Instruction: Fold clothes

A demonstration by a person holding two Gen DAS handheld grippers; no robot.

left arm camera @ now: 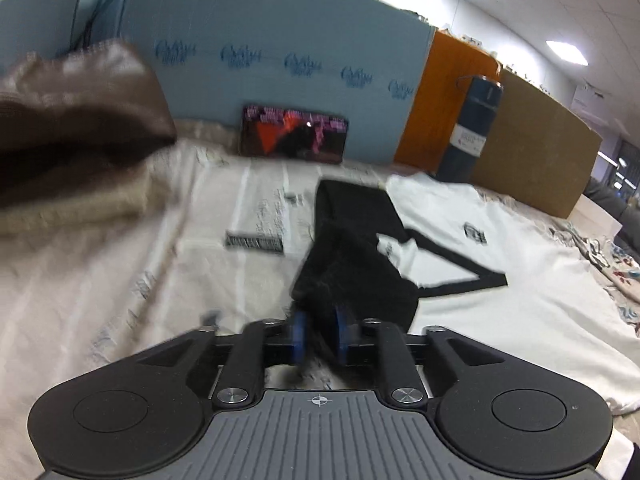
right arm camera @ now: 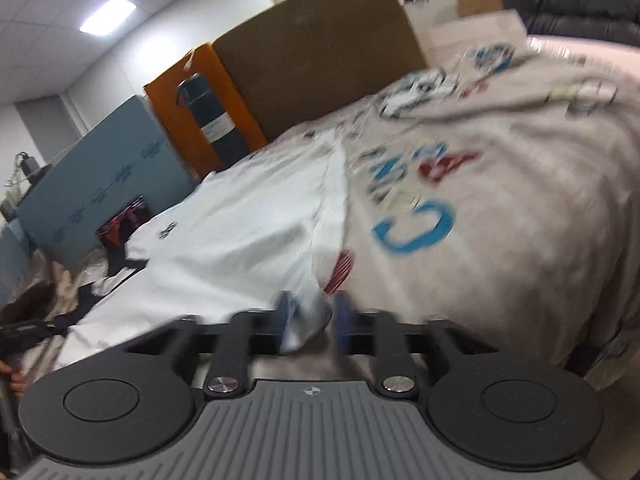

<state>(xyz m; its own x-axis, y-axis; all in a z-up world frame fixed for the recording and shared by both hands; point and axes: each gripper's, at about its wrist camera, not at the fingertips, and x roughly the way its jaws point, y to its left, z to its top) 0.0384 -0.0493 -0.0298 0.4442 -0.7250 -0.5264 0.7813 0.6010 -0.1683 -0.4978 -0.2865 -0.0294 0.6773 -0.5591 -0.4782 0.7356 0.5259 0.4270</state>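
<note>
A white T-shirt (left arm camera: 500,256) with black sleeves and a black V-shaped collar lies spread on the printed bed sheet (left arm camera: 120,272). My left gripper (left arm camera: 320,330) is shut on the black sleeve (left arm camera: 352,248), which rises from the blue pads and folds back toward the shirt. In the right wrist view the same white T-shirt (right arm camera: 240,232) stretches away to the left. My right gripper (right arm camera: 312,320) is shut on its white edge (right arm camera: 308,320), a bunch of cloth pinched between the blue pads. Both views are blurred.
A brown and beige folded pile (left arm camera: 72,140) sits at the left. A dark blue bottle (left arm camera: 472,128) and a phone (left arm camera: 294,134) stand against blue and orange boards (left arm camera: 280,40) at the back. The sheet's colourful print (right arm camera: 416,216) spreads right. A hand (right arm camera: 14,380) shows at far left.
</note>
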